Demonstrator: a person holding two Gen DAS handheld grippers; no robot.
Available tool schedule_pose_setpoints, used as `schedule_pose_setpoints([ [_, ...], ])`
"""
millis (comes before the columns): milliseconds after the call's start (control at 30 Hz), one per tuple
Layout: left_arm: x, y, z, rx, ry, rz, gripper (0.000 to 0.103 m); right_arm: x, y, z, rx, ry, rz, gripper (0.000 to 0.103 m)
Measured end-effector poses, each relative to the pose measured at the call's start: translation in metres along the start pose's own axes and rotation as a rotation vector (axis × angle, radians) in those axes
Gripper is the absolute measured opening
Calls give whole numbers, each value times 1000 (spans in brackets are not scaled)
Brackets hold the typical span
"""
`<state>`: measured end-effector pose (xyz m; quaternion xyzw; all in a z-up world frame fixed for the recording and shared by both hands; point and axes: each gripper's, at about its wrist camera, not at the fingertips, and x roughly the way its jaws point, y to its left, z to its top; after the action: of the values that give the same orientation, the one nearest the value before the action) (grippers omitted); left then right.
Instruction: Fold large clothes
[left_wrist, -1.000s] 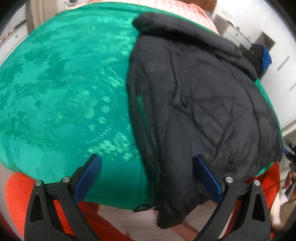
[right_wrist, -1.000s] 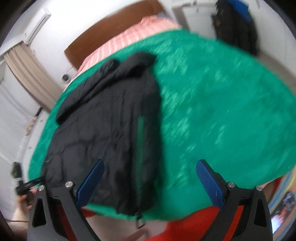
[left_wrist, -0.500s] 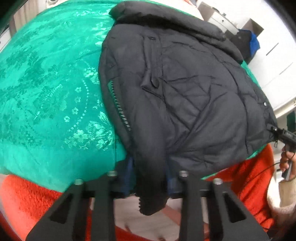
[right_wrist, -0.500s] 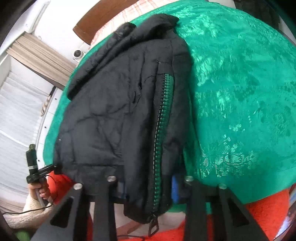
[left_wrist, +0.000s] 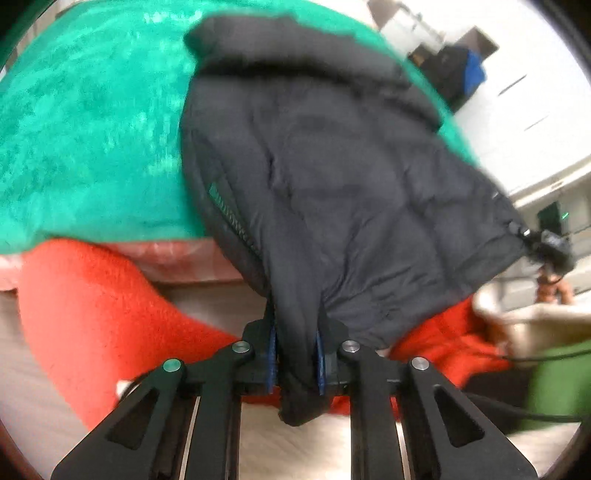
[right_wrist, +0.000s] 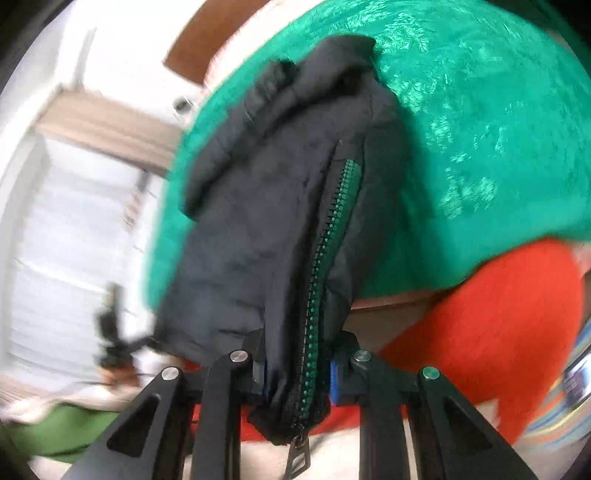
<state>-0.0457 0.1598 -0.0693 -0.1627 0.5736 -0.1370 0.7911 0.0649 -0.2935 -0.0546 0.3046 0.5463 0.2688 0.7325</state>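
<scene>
While both grippers clamp its near hem, the black padded zip-front jacket (left_wrist: 332, 177) stretches lengthwise away over the green patterned bedspread (left_wrist: 92, 122), collar farthest; left gripper (left_wrist: 295, 363) and right gripper (right_wrist: 297, 373) pinch opposite hem corners, equally near.

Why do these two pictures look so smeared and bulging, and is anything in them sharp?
Left wrist view: the black jacket and green bedspread are motion-smeared, while the left tool stays crisp. Right wrist view: the room at left is streaked, but the zipper and right tool look sharper. Both lenses bow the edges.
</scene>
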Motion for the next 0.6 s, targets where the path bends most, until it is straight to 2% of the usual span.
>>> schedule_pose_setpoints([
  [67, -28, -10, 25, 24, -89, -27, 14, -13, 20, 24, -22, -45, 63, 20],
  [133, -54, -20, 70, 68, -201, -50, 14, -18, 44, 63, -80, -88, 109, 20],
  [233, -68, -24, 152, 98, -359, -16, 16, -6, 71, 144, -157, -162, 102, 20],
  [267, -67, -21, 179, 81, -402, 1, 22, 2, 73, 171, -155, -194, 93, 21],
  [300, -61, -16, 214, 60, -432, 14, 27, 16, 73, 208, -136, -231, 88, 24],
  [333, -54, -12, 242, 44, -435, 30, 29, 26, 71, 229, -126, -241, 79, 28],
  [367, -45, -5, 270, 14, -435, 56, 33, 40, 70, 253, -118, -245, 62, 39],
  [400, -33, 5, 299, -31, -425, 85, 49, 55, 66, 275, -101, -257, 34, 58],
  [433, -26, 11, 313, -57, -424, 120, 61, 69, 61, 291, -77, -259, 10, 68],
  [467, -21, 17, 319, -89, -440, 185, 82, 74, 59, 298, -52, -267, -9, 84],
  [500, -18, 26, 320, -111, -463, 245, 91, 78, 55, 301, -29, -293, -36, 100],
  [567, -12, 39, 315, -116, -456, 269, 92, 75, 52, 301, -42, -345, -69, 103],
  [600, -6, 47, 310, -111, -439, 265, 93, 75, 51, 300, -59, -344, -75, 103],
])
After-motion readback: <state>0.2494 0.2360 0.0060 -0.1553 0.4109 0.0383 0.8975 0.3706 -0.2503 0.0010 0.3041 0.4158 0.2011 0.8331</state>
